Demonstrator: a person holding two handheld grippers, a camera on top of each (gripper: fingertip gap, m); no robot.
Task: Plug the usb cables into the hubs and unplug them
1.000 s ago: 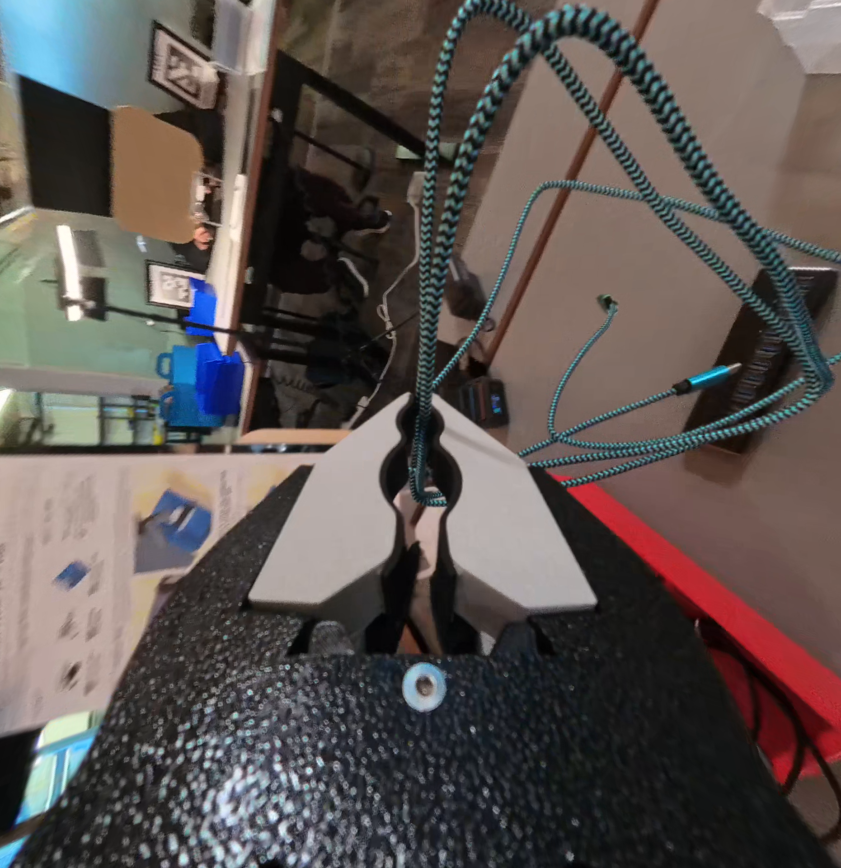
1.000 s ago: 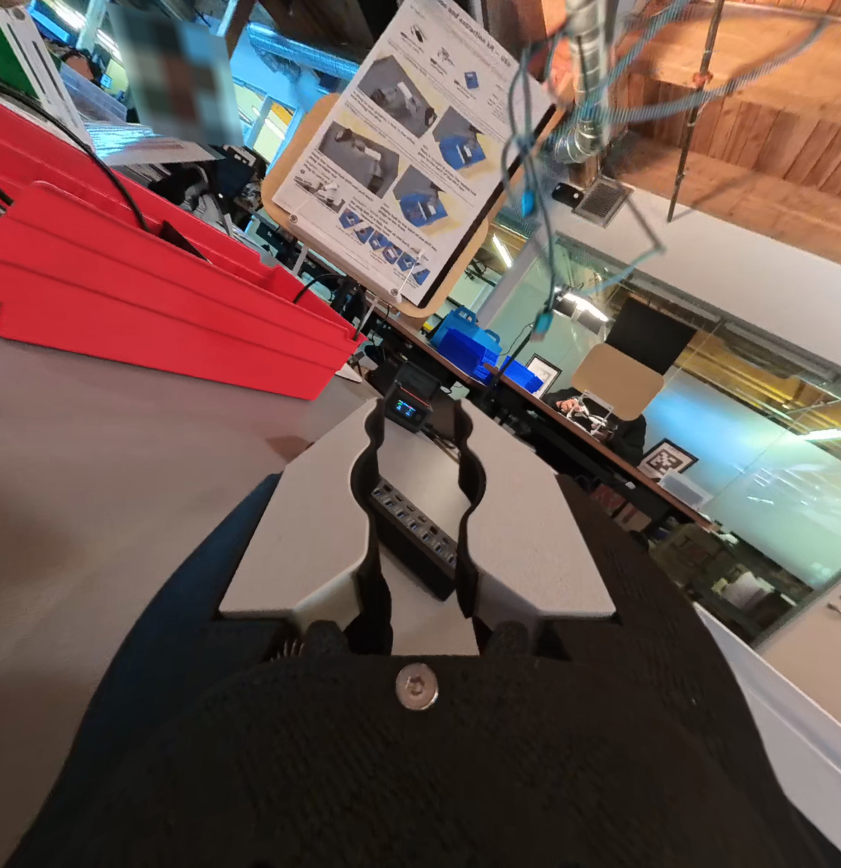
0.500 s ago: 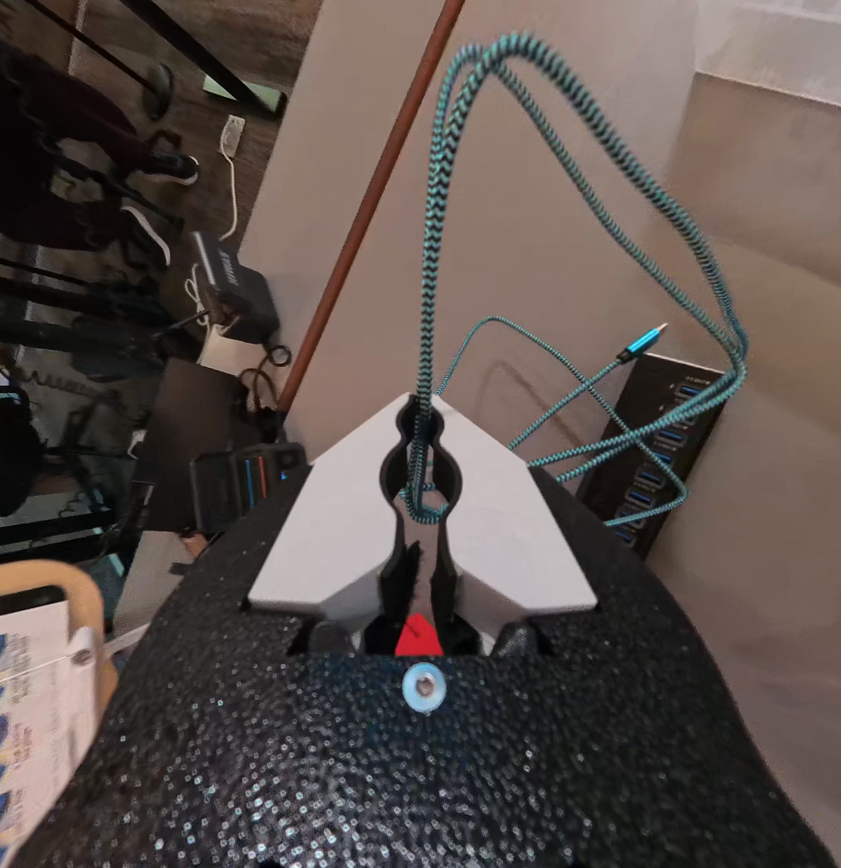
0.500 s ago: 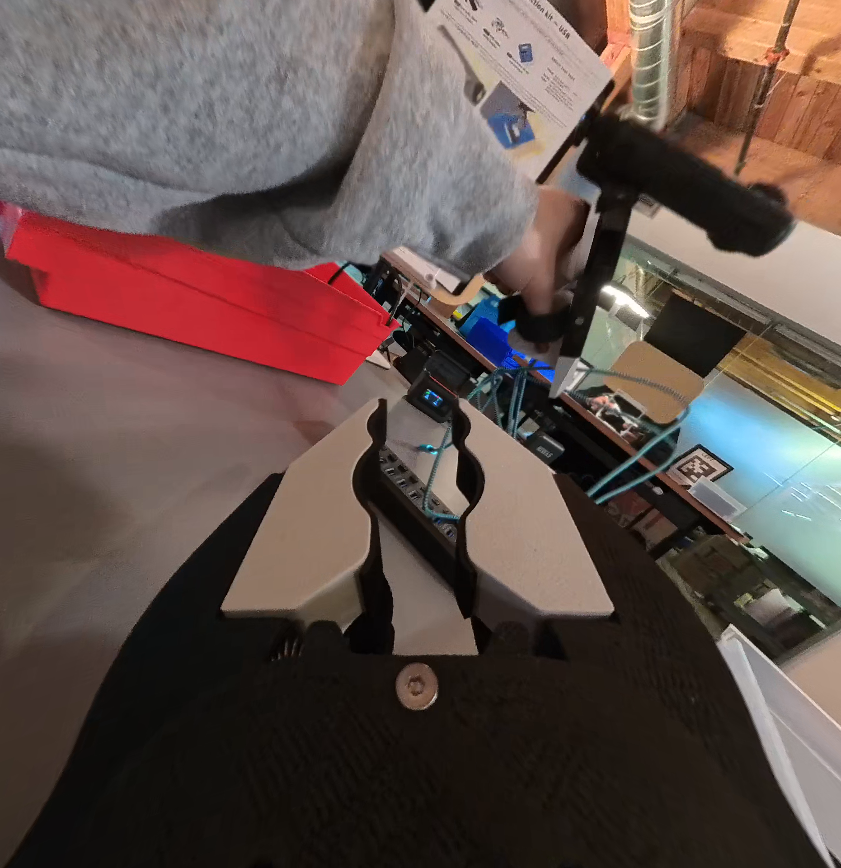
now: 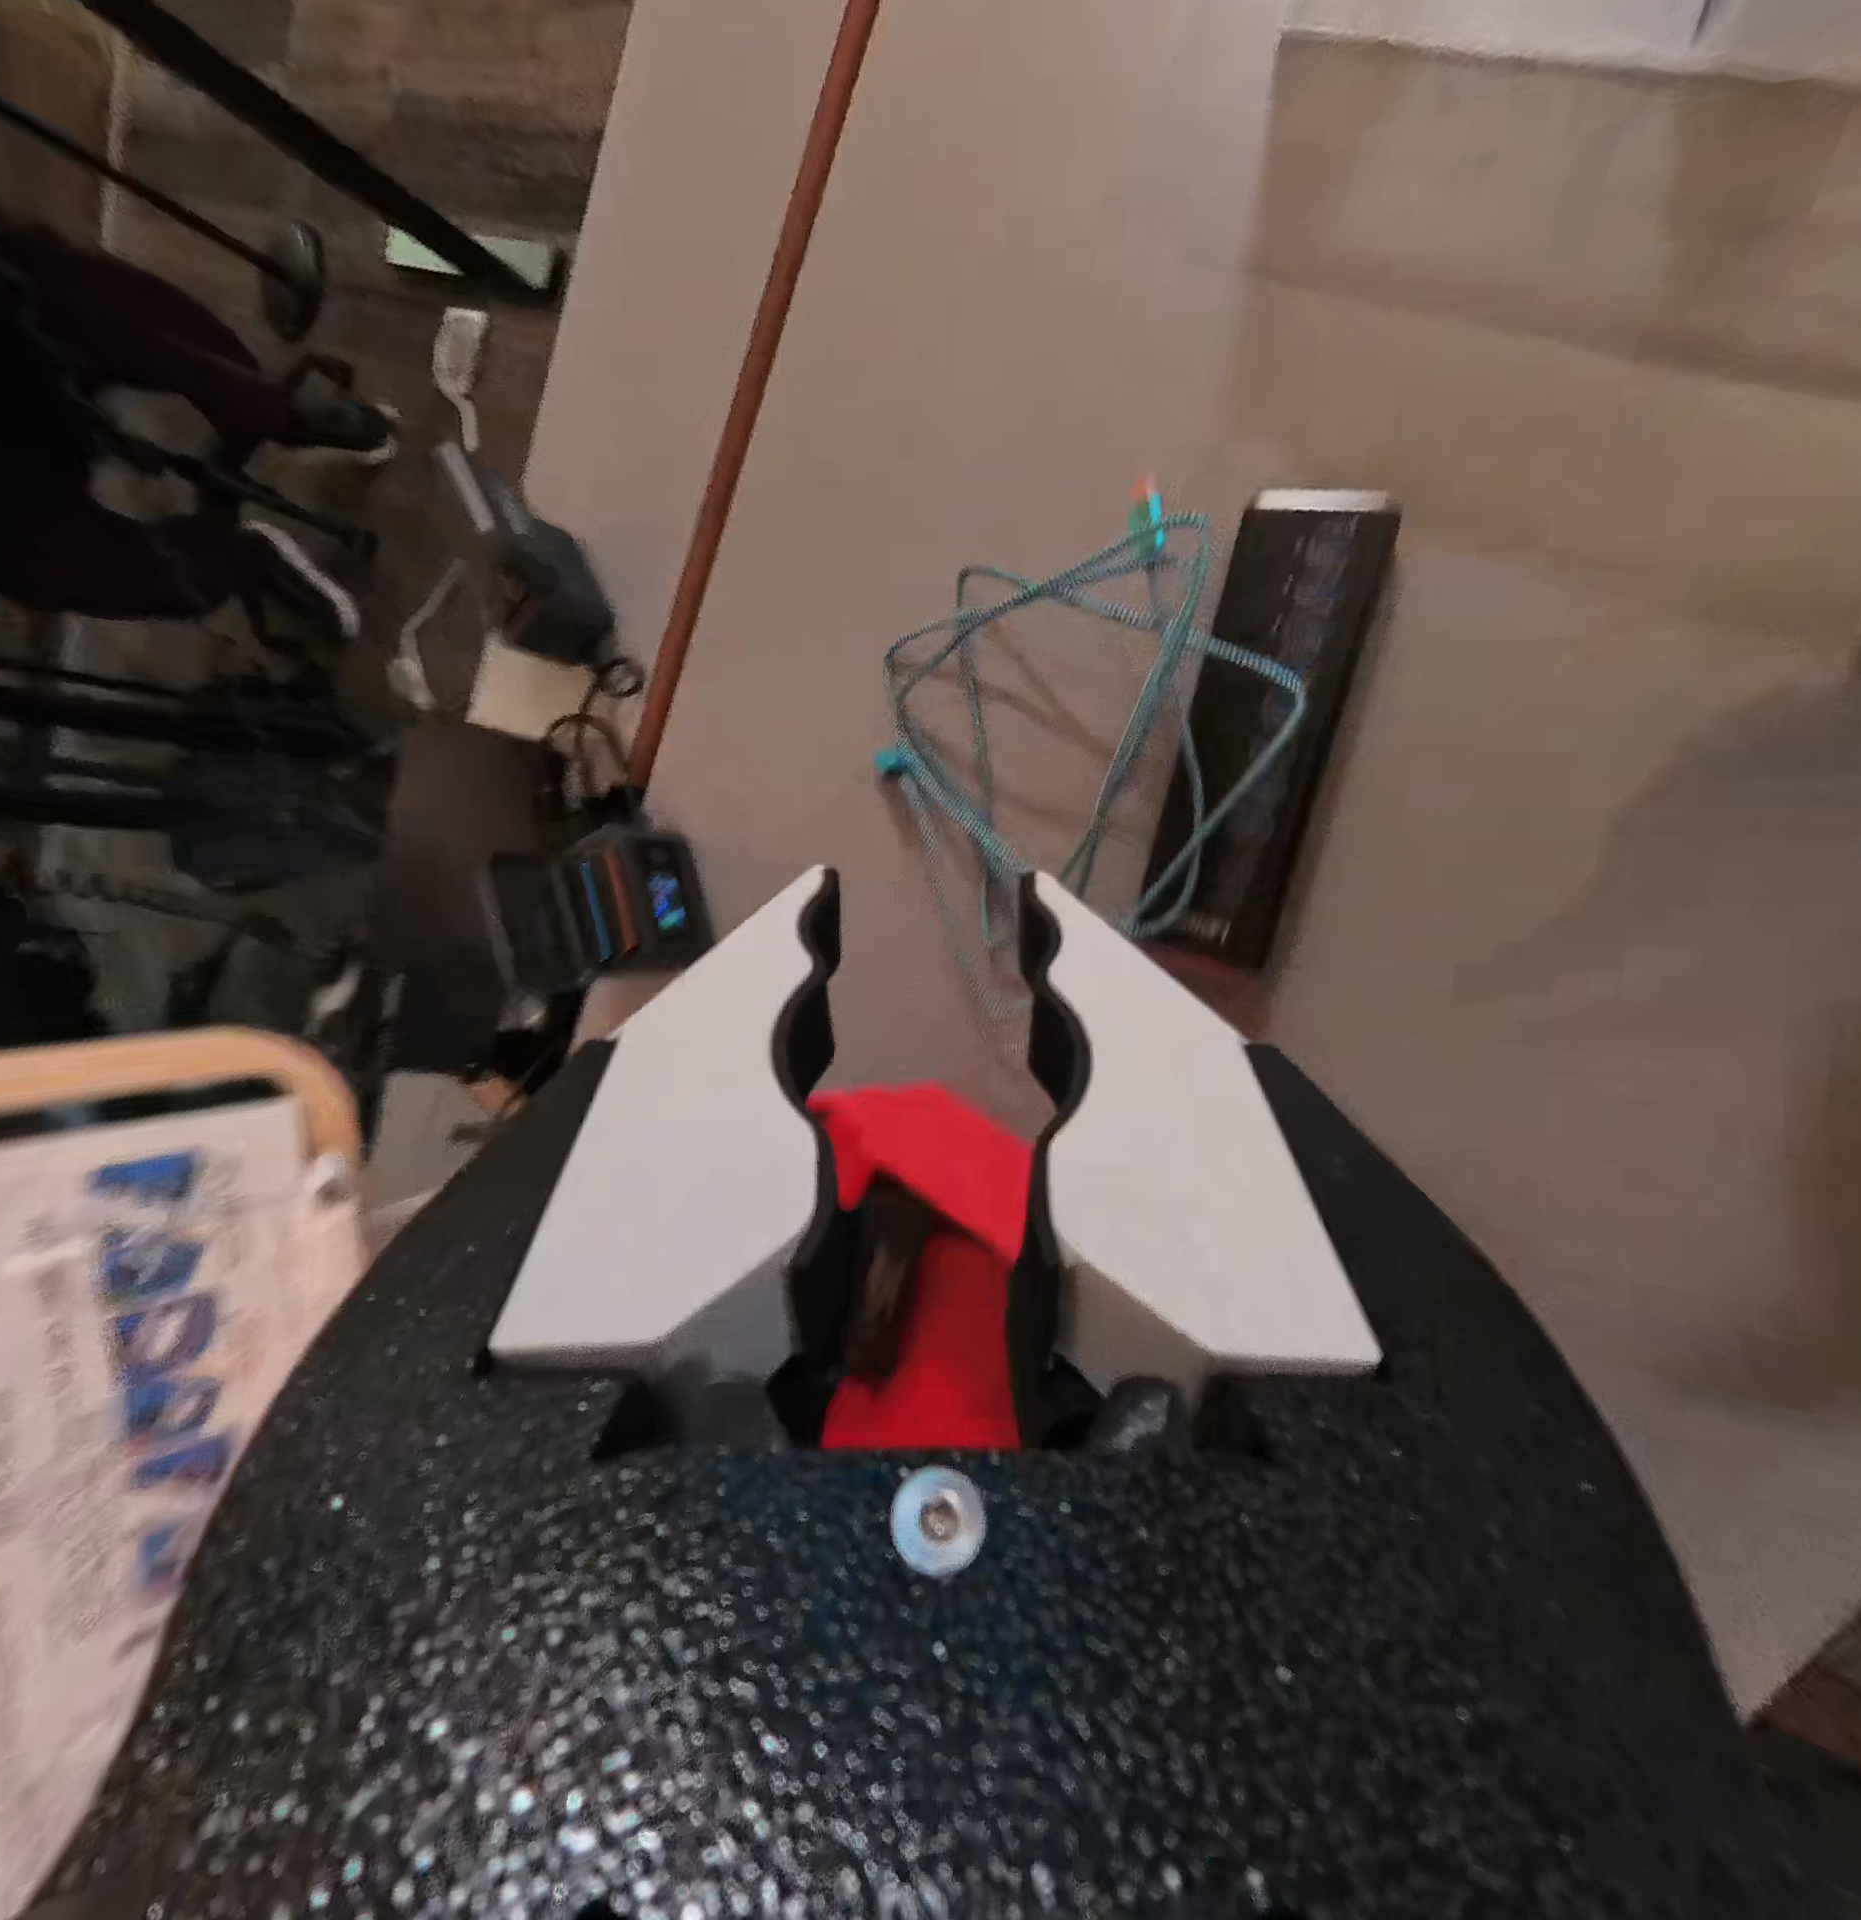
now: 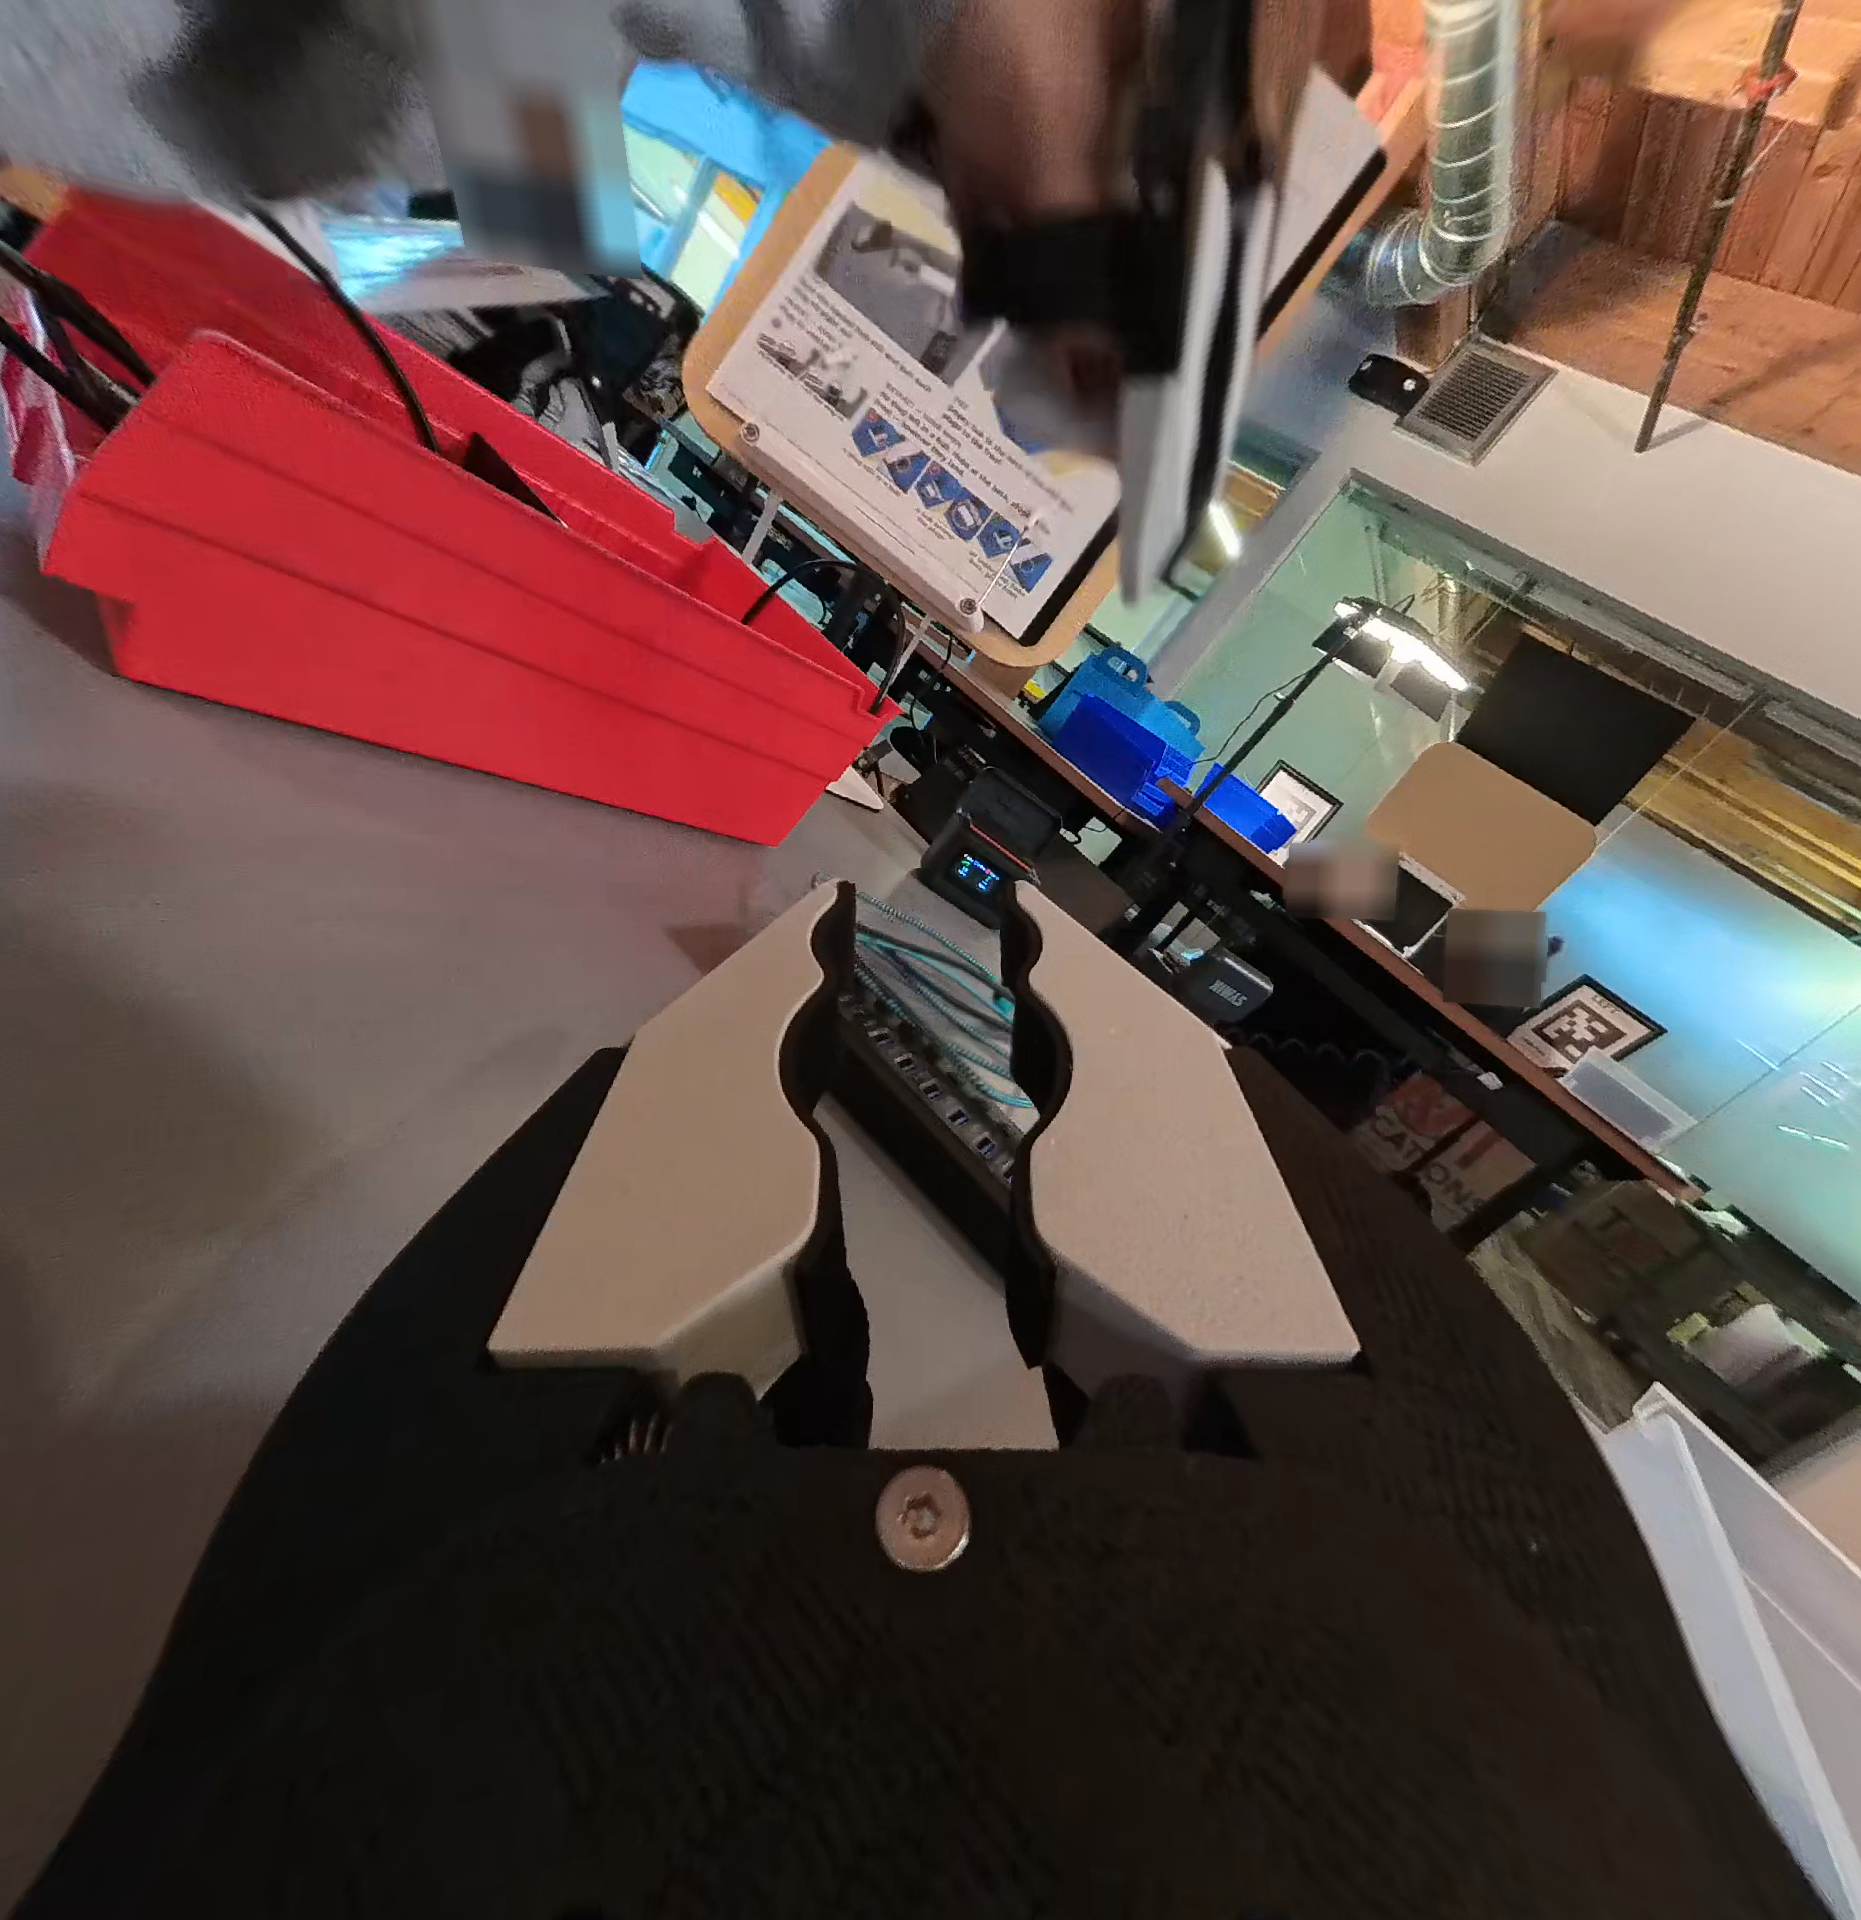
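In the left wrist view my left gripper [image 5: 926, 894] is open and empty, held above the table. The teal braided usb cables [image 5: 973, 727] lie in a loose tangle on the grey table, partly draped over the long black hub [image 5: 1284, 717]. Their plug ends lie free, none in a port. In the right wrist view my right gripper [image 6: 931, 904] is open and empty, low over the table. The hub [image 6: 931, 1075] and the cables [image 6: 936, 966] show between its fingers. The left gripper [image 6: 1180, 416] appears blurred high above.
A red bin [image 6: 438, 603] stands at the table's far left; it also shows under the left gripper [image 5: 926, 1143]. A small black device with a lit display [image 6: 978, 847] sits beyond the hub. An instruction board [image 6: 905, 436] stands behind. A white tray edge [image 6: 1757, 1558] is at the right. Some 15 centimetres of space lies between my two pairs of fingers.
My left gripper has opened and let go of the cable bundle, which has dropped onto the table by the hub. The left gripper has moved up and back. The right gripper has barely moved.
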